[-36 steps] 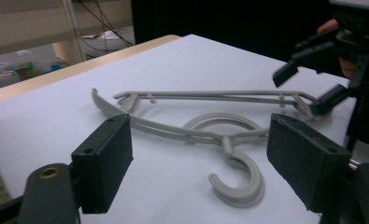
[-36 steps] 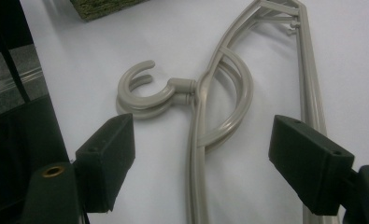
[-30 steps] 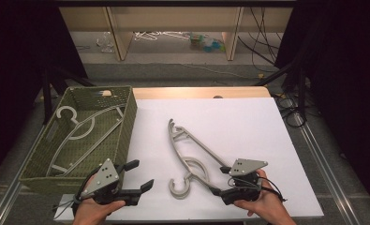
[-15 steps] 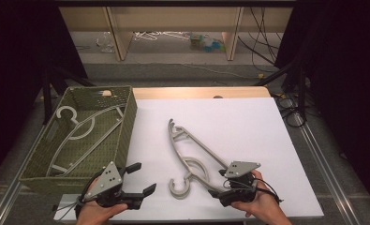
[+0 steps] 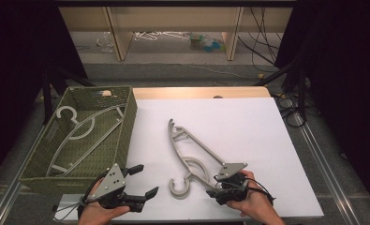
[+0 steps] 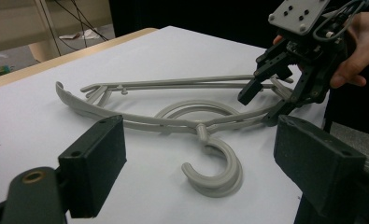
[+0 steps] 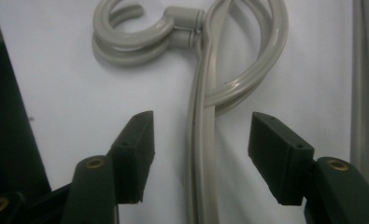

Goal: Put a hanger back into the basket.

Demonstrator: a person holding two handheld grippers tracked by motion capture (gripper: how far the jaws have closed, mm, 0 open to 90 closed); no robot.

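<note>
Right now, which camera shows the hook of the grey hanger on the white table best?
The right gripper view: the hook is close and sharp, doubled, so two hangers seem stacked. The left gripper view shows it side-on, fairly near. The high view shows it small.

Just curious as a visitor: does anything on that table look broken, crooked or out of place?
Nothing looks broken or spilled. The grey hangers on the white sheet lie stacked, slanted across it, while another hanger lies flat in the green basket. The right gripper has its jaws astride the stack's arm, just closing, not yet touching.
</note>
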